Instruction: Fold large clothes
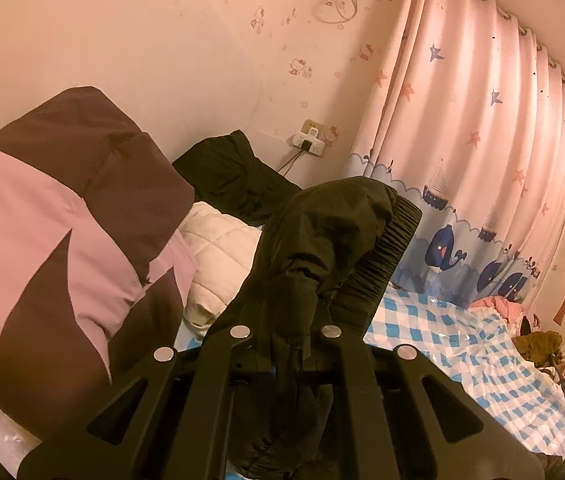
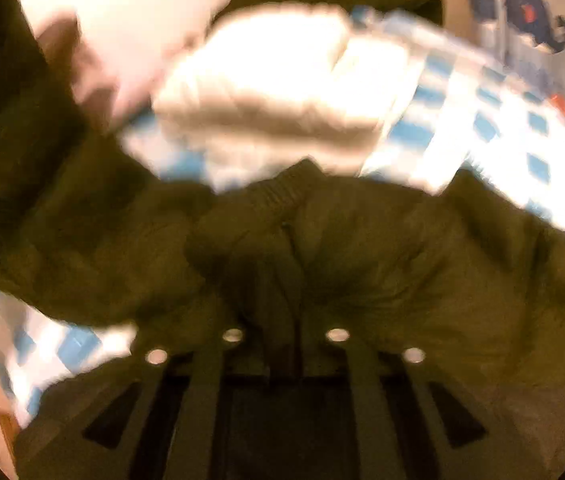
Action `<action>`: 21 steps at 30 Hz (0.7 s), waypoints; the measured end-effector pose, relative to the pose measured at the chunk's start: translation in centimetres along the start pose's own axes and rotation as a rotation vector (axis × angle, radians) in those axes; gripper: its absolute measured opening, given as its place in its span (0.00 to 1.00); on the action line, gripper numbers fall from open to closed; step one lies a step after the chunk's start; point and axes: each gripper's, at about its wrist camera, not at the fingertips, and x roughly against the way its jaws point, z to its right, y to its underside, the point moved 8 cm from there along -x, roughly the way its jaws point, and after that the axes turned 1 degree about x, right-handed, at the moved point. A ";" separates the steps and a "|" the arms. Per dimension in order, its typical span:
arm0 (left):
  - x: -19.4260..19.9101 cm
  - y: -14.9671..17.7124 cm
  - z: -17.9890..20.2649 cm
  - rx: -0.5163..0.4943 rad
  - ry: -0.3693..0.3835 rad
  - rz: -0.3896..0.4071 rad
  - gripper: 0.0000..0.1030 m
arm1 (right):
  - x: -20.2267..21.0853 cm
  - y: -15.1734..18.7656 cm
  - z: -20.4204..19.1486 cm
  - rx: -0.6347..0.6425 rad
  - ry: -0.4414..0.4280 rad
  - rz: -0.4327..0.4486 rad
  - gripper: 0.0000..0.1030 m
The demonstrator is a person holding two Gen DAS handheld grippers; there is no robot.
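The left hand-held gripper (image 1: 286, 322) is clenched on a bunched fold of the dark jacket (image 1: 322, 236), which rises from between its fingers as a crumpled peak with a ribbed elastic hem (image 1: 386, 252) on the side toward the curtain; the jacket is lifted above the bed (image 1: 462, 356), whose blue-and-white checked sheet spreads out beneath and beyond it; a white quilted garment (image 1: 218, 256) lies on the bed just behind the jacket, and a second dark garment (image 1: 234, 172) lies beyond that one, against the wall; a brown-and-pink jacket (image 1: 62, 220) looms large beside the white garment, on the side away from the curtain; a pink curtain (image 1: 482, 128) printed with stars, boats and whales hangs along the far side of the bed, and a white power adapter (image 1: 309, 140) is plugged into the wall just above the second dark garment; a heap of pink and olive clothes (image 1: 522, 320) sits at the bed's end under the curtain; in the right wrist view, which is badly blurred, the right hand-held gripper (image 2: 286, 320) appears to be grasping the same dark jacket (image 2: 362, 248), the fabric puckering between its fingers, though the blur leaves the grip uncertain; the jacket drapes across the checked sheet (image 2: 482, 120), with the white quilted garment (image 2: 266, 92) just beyond it.
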 end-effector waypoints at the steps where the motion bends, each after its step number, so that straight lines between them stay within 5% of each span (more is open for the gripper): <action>1: -0.1 0.1 0.2 0.000 0.003 -0.003 0.05 | -1.7 1.5 -0.4 0.003 -0.022 -0.107 0.53; 5: -0.5 0.0 1.5 -0.010 0.029 -0.011 0.05 | 2.2 1.7 0.6 -0.081 -0.134 -0.016 0.58; 7: -0.8 -0.2 3.0 -0.024 0.057 -0.017 0.05 | 6.5 1.9 2.8 -0.150 -0.171 0.077 0.80; 8: -0.9 -0.3 4.2 -0.037 0.073 -0.018 0.05 | 8.8 2.4 4.7 -0.192 -0.171 0.110 0.83; 11: -1.6 -0.6 8.5 -0.067 0.144 -0.014 0.05 | 13.2 4.9 10.3 -0.357 -0.252 0.133 0.83; 15: -3.5 0.1 15.8 -0.095 0.251 -0.033 0.05 | 16.5 7.6 16.8 -0.615 -0.474 0.190 0.83; 21: -8.2 4.9 27.9 -0.140 0.405 -0.140 0.05 | 20.2 9.1 20.3 -0.729 -0.740 0.347 0.85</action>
